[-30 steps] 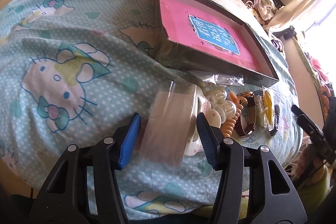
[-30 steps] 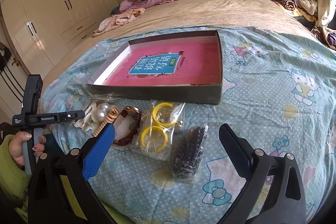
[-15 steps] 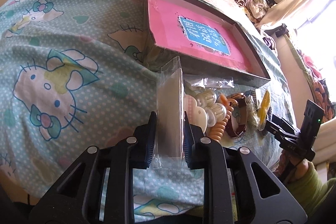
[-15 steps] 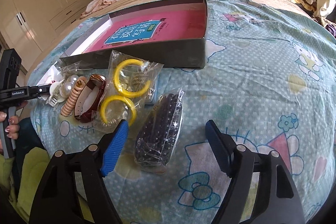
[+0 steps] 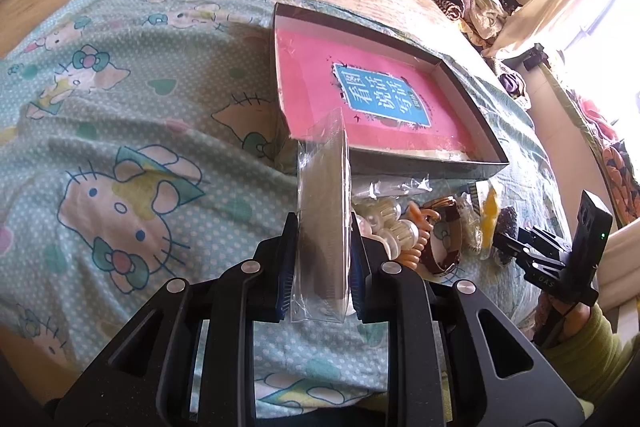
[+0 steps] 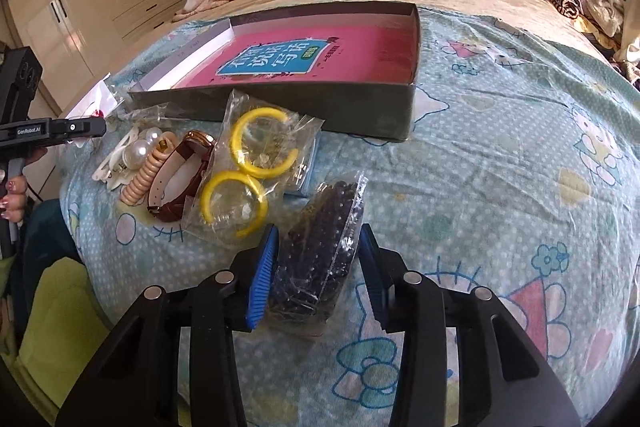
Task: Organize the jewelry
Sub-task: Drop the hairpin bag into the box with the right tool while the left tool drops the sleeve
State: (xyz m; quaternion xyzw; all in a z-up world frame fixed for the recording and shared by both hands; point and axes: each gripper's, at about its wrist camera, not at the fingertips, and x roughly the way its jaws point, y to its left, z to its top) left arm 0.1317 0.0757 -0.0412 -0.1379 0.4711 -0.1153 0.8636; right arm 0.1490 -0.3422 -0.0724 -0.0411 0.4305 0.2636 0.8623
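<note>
1. We are gripping a clear bag (image 5: 324,219) in the left gripper (image 5: 323,267); its blue pads are pressing on both sides of the bag, which is standing upright between them, in front of the box's (image 5: 472,115) near left corner.
2. We are closing the right gripper (image 6: 316,275) on a bead bag (image 6: 320,243); its jaws have just been closing, and the pads are now squeezing the bag's sides.
3. The bead bag is lying on the sheet (image 6: 500,167), in front of the box's (image 6: 280,107) near wall and a little apart from it.
4. The box is sitting open on the sheet, showing a pink book (image 6: 296,55) with a blue label inside.
5. A bag of yellow rings (image 6: 248,167) is lying just in front of the box's near wall, its top edge touching it.
6. A brown strap (image 6: 180,179), a beige coil (image 6: 148,171) and pearl clips (image 6: 136,147) are lying in a row left of the rings, also in front of the box.
7. In the left wrist view, the right gripper (image 5: 516,247) is reaching the dark bag to the right of the box's near corner.
</note>
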